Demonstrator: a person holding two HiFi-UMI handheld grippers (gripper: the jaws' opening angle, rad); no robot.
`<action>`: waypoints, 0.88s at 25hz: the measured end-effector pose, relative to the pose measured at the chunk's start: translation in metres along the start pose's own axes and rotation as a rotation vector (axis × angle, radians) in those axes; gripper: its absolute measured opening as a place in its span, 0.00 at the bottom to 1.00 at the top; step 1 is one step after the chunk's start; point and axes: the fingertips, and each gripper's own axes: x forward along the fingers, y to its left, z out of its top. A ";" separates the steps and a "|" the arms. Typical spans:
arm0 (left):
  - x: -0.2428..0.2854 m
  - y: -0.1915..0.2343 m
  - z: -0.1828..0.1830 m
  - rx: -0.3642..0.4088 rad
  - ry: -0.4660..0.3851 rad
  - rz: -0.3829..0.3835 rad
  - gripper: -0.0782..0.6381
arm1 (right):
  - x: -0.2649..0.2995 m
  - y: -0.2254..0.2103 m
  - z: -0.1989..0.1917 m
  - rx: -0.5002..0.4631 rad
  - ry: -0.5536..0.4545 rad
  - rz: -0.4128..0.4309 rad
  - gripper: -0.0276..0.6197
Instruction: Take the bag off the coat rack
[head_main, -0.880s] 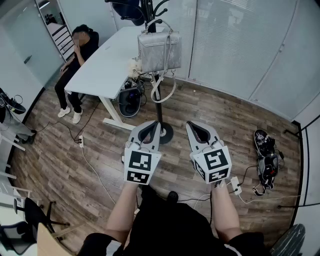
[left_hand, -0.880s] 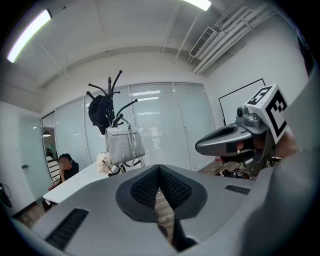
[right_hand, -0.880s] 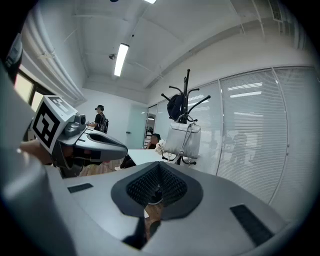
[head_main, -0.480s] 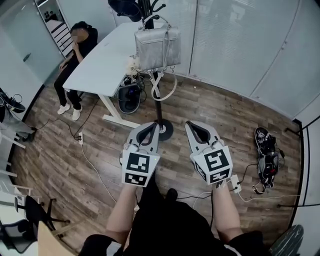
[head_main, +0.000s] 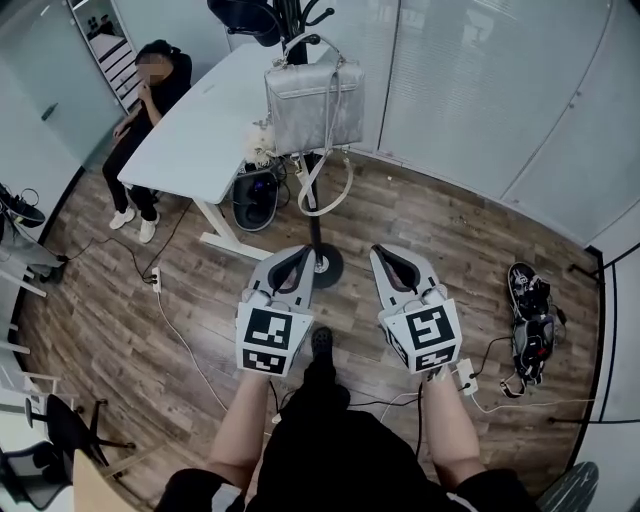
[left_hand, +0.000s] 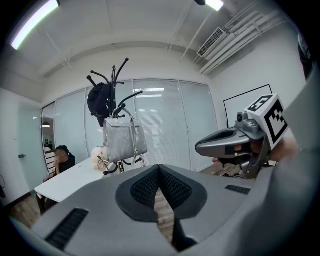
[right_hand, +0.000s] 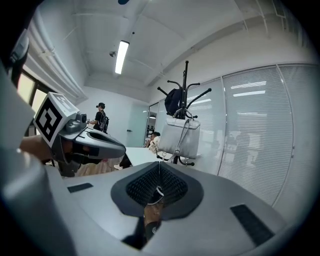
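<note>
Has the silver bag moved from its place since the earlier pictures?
No. The silver bag still hangs from the top of the coat rack, its strap looping beside the pole as before, just right of the white table.

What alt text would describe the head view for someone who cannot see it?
A silver bag hangs on a black coat rack beside a white table. Below it, the left hand-held gripper and right hand-held gripper, both shut and empty, point toward the rack. A person sits by the table.
</note>
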 end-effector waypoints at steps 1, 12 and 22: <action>0.006 0.005 0.003 0.003 -0.006 0.006 0.13 | 0.005 -0.004 0.002 -0.003 -0.002 0.001 0.09; 0.068 0.076 0.026 0.078 -0.046 0.115 0.13 | 0.075 -0.057 0.023 -0.021 -0.010 -0.036 0.09; 0.116 0.139 0.032 0.101 -0.049 0.132 0.31 | 0.140 -0.079 0.032 -0.041 0.009 -0.032 0.20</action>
